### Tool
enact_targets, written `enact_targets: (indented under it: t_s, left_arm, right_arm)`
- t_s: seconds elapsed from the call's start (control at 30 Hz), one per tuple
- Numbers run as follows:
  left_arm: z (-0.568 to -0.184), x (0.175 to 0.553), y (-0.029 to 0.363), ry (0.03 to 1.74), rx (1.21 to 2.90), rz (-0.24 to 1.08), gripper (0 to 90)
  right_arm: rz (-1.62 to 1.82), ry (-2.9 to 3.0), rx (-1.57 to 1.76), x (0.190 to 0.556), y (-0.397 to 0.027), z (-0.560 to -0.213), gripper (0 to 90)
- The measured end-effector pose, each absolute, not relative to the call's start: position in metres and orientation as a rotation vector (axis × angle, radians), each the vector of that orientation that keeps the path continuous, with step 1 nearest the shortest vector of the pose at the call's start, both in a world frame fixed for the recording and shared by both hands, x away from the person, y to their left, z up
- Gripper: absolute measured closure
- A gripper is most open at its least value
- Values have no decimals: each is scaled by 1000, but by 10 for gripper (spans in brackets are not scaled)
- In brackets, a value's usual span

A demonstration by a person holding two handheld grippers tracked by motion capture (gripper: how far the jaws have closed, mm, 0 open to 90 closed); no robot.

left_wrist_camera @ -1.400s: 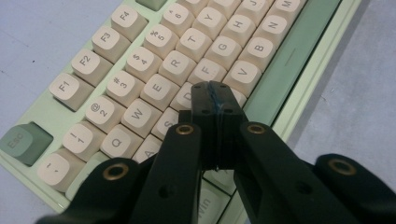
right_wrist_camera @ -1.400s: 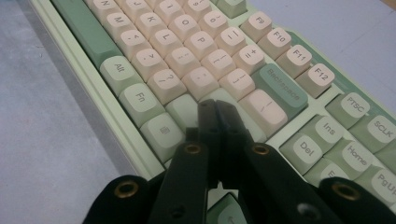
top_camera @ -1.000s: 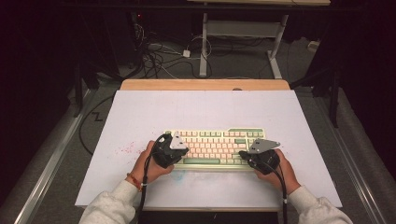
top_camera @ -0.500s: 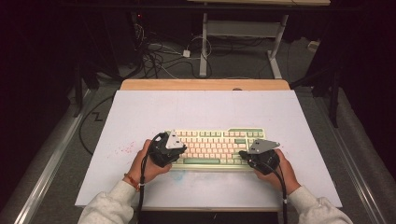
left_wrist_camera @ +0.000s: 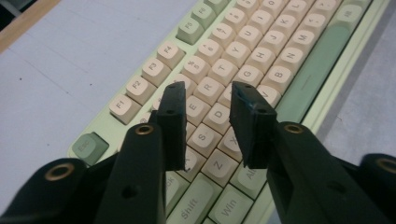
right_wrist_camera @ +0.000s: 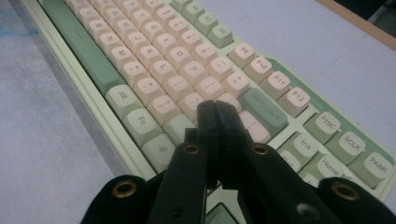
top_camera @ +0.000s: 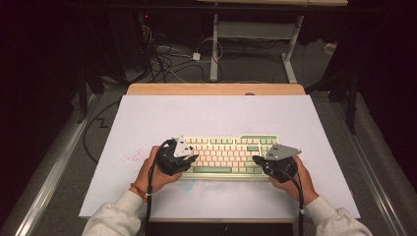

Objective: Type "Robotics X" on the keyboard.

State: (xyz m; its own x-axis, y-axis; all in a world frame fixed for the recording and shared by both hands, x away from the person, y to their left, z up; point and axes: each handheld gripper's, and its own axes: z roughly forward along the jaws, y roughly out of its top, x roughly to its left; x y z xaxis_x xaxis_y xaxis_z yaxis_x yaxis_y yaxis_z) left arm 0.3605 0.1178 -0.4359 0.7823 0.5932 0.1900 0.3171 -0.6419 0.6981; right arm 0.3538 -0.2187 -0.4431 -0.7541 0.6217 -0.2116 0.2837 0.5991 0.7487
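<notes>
A pale green keyboard with cream keys lies on the white mat near the front edge. My left gripper hovers over the keyboard's left end. In the left gripper view its jaws stand apart above the letter keys. They have just been opening, and nothing is between them. My right gripper sits over the keyboard's right end. Its jaws are pressed together, empty, just above the keys beside the large green key.
The white mat covers a wooden table whose far edge shows. Beyond it on the floor are tangled cables and a white desk frame. A metal rail runs along the left.
The left gripper's jaws have parted a little over the keyboard's left end. Both hands and the right gripper stay where they were.
</notes>
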Motion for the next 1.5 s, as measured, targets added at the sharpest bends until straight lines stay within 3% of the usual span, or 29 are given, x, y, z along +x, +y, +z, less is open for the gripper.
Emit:
enact_targets:
  t_s: [0.2,0.43,1.03,1.17,1.5]
  left_arm:
    - [-435,359,117,692,2274,600,492]
    - [-435,358,117,693,2250,645,376]
    - [-435,358,116,710,2216,675,175]
    - [-437,357,115,704,2211,688,171]
    - [-438,358,111,665,2211,693,170]
  right_arm:
    - [1023,2325,726,353,-222,-436,843]
    - [1052,2279,736,353,-225,-431,711]
    - [1074,2165,803,356,-227,-429,242]
    - [1091,2166,815,357,-226,-429,193]
    - [1059,2126,798,355,-221,-428,201]
